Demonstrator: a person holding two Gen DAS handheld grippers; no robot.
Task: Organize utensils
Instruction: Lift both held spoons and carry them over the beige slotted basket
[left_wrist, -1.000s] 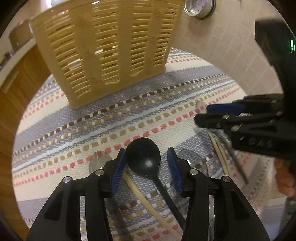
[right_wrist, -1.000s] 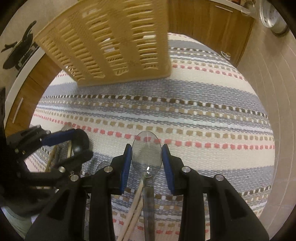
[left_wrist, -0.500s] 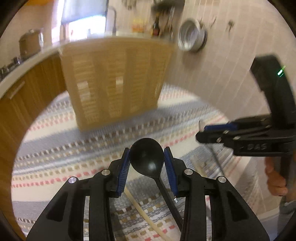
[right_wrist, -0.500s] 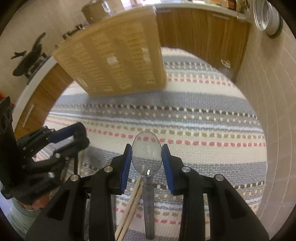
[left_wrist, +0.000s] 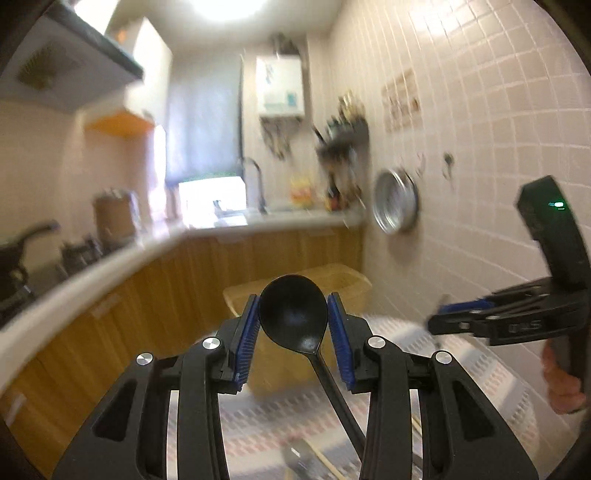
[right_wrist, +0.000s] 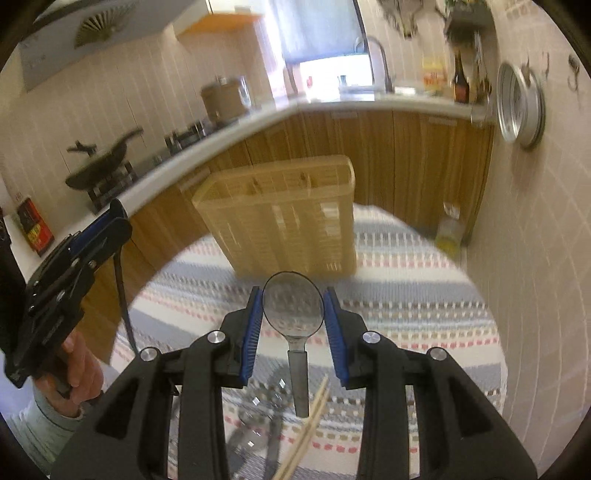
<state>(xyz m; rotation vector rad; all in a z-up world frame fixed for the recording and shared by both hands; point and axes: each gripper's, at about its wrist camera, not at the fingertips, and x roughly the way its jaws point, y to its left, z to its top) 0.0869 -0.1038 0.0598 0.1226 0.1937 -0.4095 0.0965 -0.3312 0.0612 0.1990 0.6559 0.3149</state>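
On the striped cloth (right_wrist: 406, 295): a tan slatted utensil basket (right_wrist: 288, 221) stands upright, and loose cutlery with wooden chopsticks (right_wrist: 310, 424) lies near the bottom edge, blurred
Left gripper (left_wrist: 293, 325): blue pads clamp the bowl of a black spoon (left_wrist: 293, 314), lifted off the cloth; its handle slants down to the right between the fingers
Right gripper (right_wrist: 293, 314): pads pinch the bowl of a clear spoon (right_wrist: 293, 308), handle hanging down toward the camera, clear of the cloth
Basket position: beyond both held spoons, apart from them
Person: a hand (right_wrist: 75, 373) grips the left tool's handle
Background: wooden cabinets (right_wrist: 406, 155), tiled wall (left_wrist: 480, 129), round metal pan (right_wrist: 519, 107) hanging
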